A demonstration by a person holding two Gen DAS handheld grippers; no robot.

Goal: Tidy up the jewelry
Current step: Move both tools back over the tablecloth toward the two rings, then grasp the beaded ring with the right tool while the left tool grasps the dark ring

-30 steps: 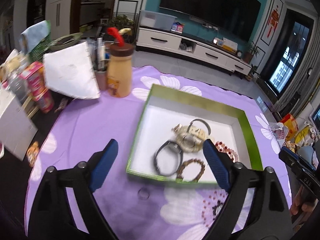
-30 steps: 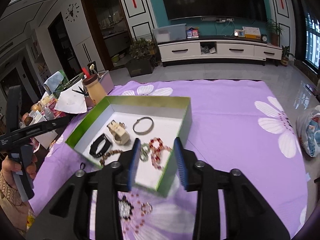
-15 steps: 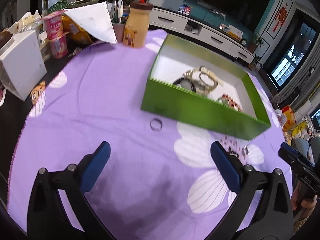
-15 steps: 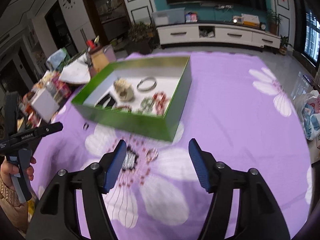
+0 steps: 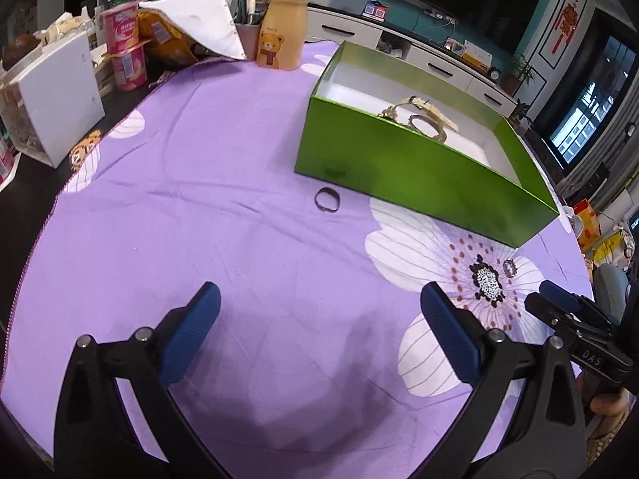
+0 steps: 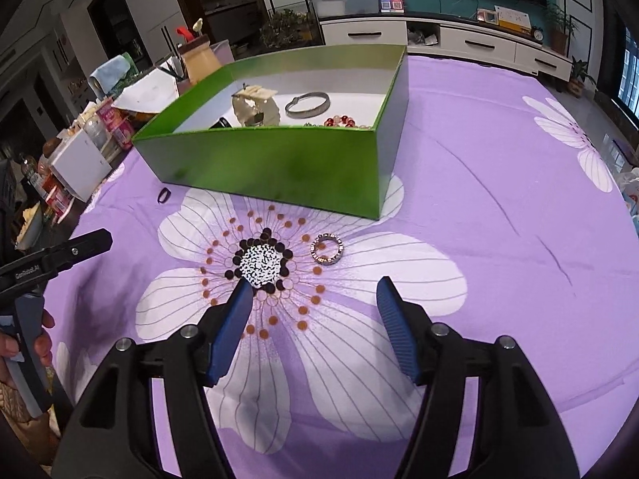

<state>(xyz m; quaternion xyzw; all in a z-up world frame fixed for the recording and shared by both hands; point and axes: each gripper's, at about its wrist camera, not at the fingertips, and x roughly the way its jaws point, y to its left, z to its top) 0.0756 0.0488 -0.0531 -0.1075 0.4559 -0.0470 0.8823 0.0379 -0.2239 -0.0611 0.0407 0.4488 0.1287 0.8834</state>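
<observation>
Left wrist view: While the left tool (image 5: 319, 331) is held spread wide and empty above the purple flower-print cloth (image 5: 199, 167) on the tabletop, a small dark metal ring (image 5: 327, 200) is seen lying flat, just beside the glossy green cardboard box (image 5: 419, 167).
Dark ring handling: judged light, stiff and thin; best pinched across its rim, since slipping is likely.
Box contents: a pale gold watch (image 5: 419, 113) is partly seen.
Right wrist view: the right tool (image 6: 315, 311) is parted, holding nothing, near a studded silver ring (image 6: 327, 249).
Studded ring handling: judged light, rigid, easily nudged on cloth.
Surface: soft, slightly creased fabric.
Room: a living room with a white TV cabinet (image 6: 459, 40) is seen behind.
</observation>
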